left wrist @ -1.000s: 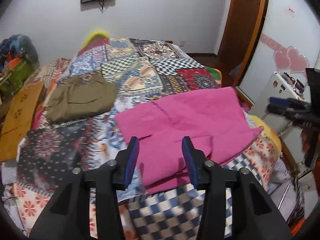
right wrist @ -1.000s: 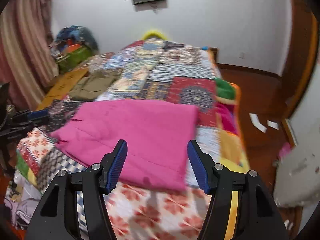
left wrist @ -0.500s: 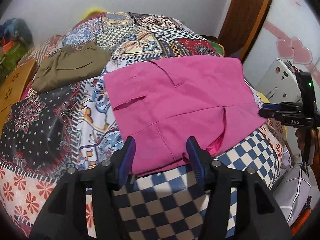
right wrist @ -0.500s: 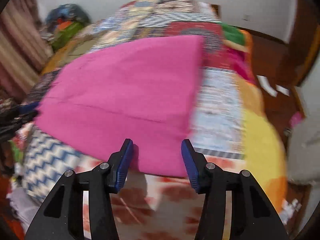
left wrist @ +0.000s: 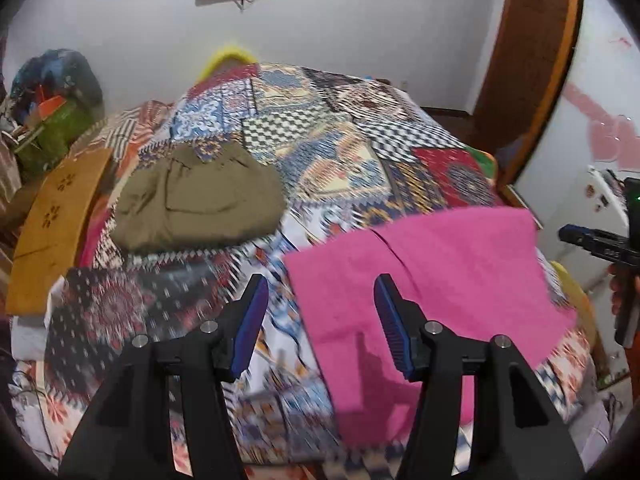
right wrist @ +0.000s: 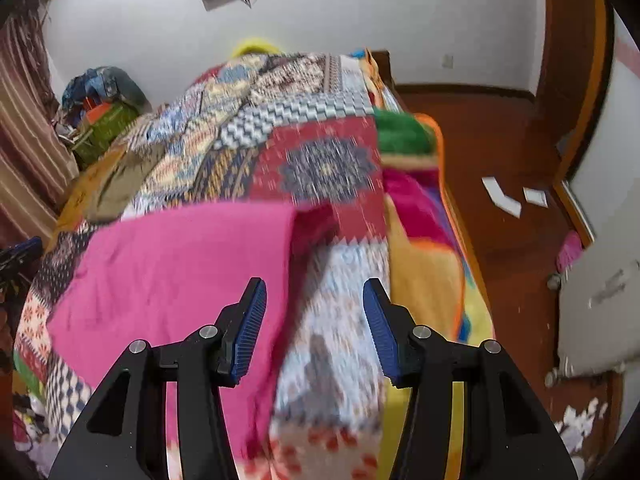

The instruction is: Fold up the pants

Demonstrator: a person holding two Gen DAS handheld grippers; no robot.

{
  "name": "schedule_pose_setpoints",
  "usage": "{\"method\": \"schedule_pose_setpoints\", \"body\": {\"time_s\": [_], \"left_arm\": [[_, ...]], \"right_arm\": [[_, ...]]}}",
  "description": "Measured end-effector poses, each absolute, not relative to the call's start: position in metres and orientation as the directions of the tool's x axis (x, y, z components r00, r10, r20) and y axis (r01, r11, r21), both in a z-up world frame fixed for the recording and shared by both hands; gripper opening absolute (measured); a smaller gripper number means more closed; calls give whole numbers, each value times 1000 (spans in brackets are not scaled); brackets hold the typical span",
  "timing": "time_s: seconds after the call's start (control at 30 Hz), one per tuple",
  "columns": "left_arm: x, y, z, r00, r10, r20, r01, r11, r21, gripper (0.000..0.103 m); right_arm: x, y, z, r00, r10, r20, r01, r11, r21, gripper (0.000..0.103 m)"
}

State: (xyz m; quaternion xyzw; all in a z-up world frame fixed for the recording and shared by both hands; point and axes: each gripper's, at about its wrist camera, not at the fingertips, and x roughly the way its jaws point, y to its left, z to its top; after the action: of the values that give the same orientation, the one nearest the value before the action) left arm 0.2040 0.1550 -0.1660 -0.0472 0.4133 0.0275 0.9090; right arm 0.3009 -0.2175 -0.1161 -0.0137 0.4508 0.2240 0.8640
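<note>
Lying flat on the quilt (left wrist: pixel 344 160) near the bed's front edge, the pink pants (left wrist: pixel 440 280) were seen folded, untouched by either tool. The left gripper (left wrist: pixel 320 328) and right gripper (right wrist: pixel 314 328) were held above it, jaws about half apart, nothing gripped. Olive pants (left wrist: pixel 200 204) were seen further back, well apart.
</note>
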Motion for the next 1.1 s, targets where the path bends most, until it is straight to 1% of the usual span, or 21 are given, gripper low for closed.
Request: {"method": "schedule_pose_setpoints", "body": {"time_s": [0.07,0.13,0.23,0.37,0.43,0.53,0.6,0.67,0.77,0.83,0.93,1.03,1.07,1.1], "left_arm": [[223,169,-175,639,10,-769,-116,990,-84,55],[239,182,-187,620,7,-785,-144,984,-105,55],[259,189,-205,596,32,-802,-166,982,-85,55],[282,190,-223,570,20,-821,-167,982,-93,44],[290,187,-229,565,9,-825,-161,982,-99,42],[297,179,-237,558,-11,-830,-143,984,-109,42],[299,173,-244,546,-7,-838,-132,987,-95,42],[299,169,-250,535,-6,-845,-123,989,-85,42],[297,166,-258,520,-9,-854,-115,990,-80,42],[296,165,-261,519,-10,-854,-115,990,-82,42],[296,163,-264,512,-9,-859,-109,991,-76,42],[298,163,-265,507,-18,-862,-101,992,-80,42],[298,163,-265,507,-22,-862,-99,992,-84,42],[299,163,-265,508,-28,-861,-98,991,-89,38]], "right_arm": [[311,-213,-118,501,361,-787,-401,902,159,50],[325,-213,-125,486,366,-794,-391,903,177,50],[344,-219,-135,460,378,-803,-357,907,223,50],[360,-219,-140,439,396,-807,-335,905,262,50],[365,-216,-139,439,409,-800,-334,901,277,50],[367,-212,-132,459,440,-772,-340,890,305,50],[371,-209,-132,449,465,-763,-349,877,329,50],[373,-202,-138,426,472,-772,-359,871,335,50],[372,-190,-156,386,436,-813,-380,878,290,50],[372,-186,-171,351,421,-837,-376,882,286,50],[372,-188,-186,312,436,-844,-362,876,319,50],[371,-185,-188,307,445,-841,-383,867,319,50],[372,-184,-186,307,453,-837,-388,862,325,46],[374,-182,-185,296,469,-832,-397,853,340,35]]}}
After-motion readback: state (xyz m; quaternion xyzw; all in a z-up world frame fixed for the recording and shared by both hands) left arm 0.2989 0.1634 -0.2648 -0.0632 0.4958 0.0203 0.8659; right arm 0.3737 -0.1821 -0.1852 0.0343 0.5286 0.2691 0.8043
